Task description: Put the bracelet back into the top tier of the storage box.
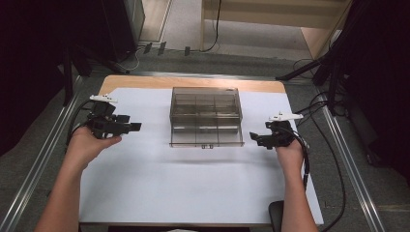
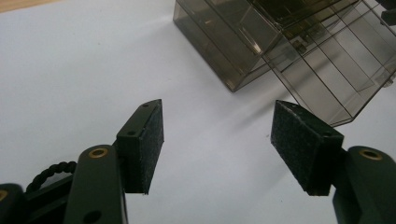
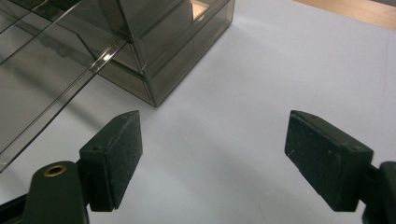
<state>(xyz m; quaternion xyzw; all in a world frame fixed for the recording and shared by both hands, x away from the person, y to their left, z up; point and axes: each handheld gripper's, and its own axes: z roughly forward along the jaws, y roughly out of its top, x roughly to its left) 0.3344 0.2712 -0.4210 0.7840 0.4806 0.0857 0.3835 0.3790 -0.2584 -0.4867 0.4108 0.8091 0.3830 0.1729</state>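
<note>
Scene: I look down on a table [image 1: 191,83] covered by a white sheet [image 1: 193,179], with a smoky clear plastic box [image 1: 206,116] standing on the sheet towards its far middle.

Box: it is divided into small compartments, and a drawer-like tray juts slightly from its near face; I cannot make out what the compartments hold.

Left claw: my left claw [image 1: 137,126] hovers at the left of the sheet, well apart from the box and pointing right towards it. In the left gripper view its jaws stand wide with bare white sheet between the pads [image 2: 148,144], and the box [image 2: 289,51] lies ahead of them, its near corner beyond the tips.

Right claw: my right claw [image 1: 253,137] sits just right of the box's near right corner, pointing left at it, close but not touching. In the right gripper view the jaws gape wide, pads [image 3: 123,156] apart over the sheet, gripping nothing, with the box corner [image 3: 154,70] ahead and to the left.

Hands: both forearms come in from the near edge, each hand wrapped round its handle.

Surroundings: cables [image 1: 333,164] trail over the grey floor to the right of the table.
</note>
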